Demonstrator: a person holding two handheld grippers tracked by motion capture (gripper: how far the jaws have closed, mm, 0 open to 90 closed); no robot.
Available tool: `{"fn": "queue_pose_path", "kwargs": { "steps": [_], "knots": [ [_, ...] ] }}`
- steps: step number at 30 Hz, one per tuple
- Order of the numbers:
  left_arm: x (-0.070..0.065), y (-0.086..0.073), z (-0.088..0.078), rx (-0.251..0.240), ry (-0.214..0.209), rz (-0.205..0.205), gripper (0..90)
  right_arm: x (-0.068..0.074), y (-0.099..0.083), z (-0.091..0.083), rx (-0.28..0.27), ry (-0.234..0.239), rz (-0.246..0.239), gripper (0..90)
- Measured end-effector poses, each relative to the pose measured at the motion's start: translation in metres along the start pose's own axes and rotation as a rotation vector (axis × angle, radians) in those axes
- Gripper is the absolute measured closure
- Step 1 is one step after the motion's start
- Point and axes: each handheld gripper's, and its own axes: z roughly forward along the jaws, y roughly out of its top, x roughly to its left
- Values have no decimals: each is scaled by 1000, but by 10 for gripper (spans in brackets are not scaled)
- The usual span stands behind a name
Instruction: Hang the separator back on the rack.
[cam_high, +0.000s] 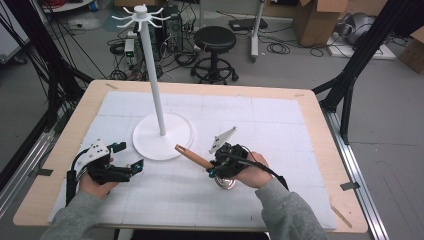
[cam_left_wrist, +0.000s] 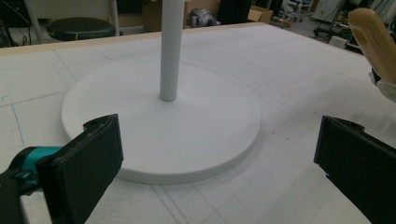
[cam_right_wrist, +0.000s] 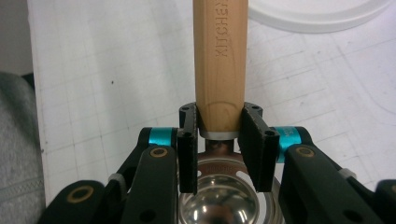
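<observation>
One desk (cam_high: 320, 150) carries a white padded mat (cam_high: 280, 125). On the mat stands one white rack (cam_high: 161, 131): a round base, a single tall pole and a ring of hooks at the top, placed left of the mat's centre. One utensil with a wooden handle (cam_right_wrist: 219, 70) and a shiny metal bowl (cam_right_wrist: 219, 200) sits at about five o'clock from the rack's base; its handle points toward ten o'clock, at the base.

There are two hands, each holding one gripper. The right gripper (cam_right_wrist: 219, 135) is tilted, its jaws pinching the handle's lower end just above the metal collar, with the bowl below. The left gripper (cam_high: 131, 156) lies low and level at about eight o'clock from the base, aimed at it, with its jaws spread wide and nothing between them.
</observation>
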Motion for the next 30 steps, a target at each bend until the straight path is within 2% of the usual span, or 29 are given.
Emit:
{"fn": "queue_pose_path", "kwargs": {
  "steps": [1, 6, 7, 8, 10, 11, 12, 13, 15, 23, 27, 30],
  "knots": [
    [0, 0, 0, 0, 0, 0, 17, 0, 0, 0, 0, 0, 0, 697],
    [0, 0, -1, 1, 2, 8, 17, -9, -2, -10, -84, -2, 41, 697],
    [0, 0, -1, 1, 2, 8, 18, -9, -2, -10, -84, -2, 41, 697],
    [0, 0, -1, -1, 1, 7, 17, -11, -3, -13, -114, 2, 51, 698],
    [0, 0, -1, 0, 0, 9, 17, -12, -3, -15, -130, 6, 59, 697],
    [0, 0, -1, -1, 1, 9, 18, -13, -3, -17, -146, 7, 68, 697],
    [0, 0, -1, -1, 3, 7, 17, -17, -3, -21, -185, 15, 94, 697],
    [0, 0, -1, -3, 2, 7, 17, -17, -3, -21, -185, 15, 94, 697],
    [-1, 0, -1, -4, 2, 6, 18, -19, -4, -25, -225, 25, 125, 697],
    [0, 0, -1, 1, 4, 6, 17, -26, -6, -36, -329, -2, 135, 697],
    [0, 0, -1, 2, 5, 6, 18, -27, -5, -39, -350, -12, 140, 697],
    [0, 0, -1, 1, 4, 4, 17, -31, -5, -44, -392, -29, 142, 697]
  ]
}}
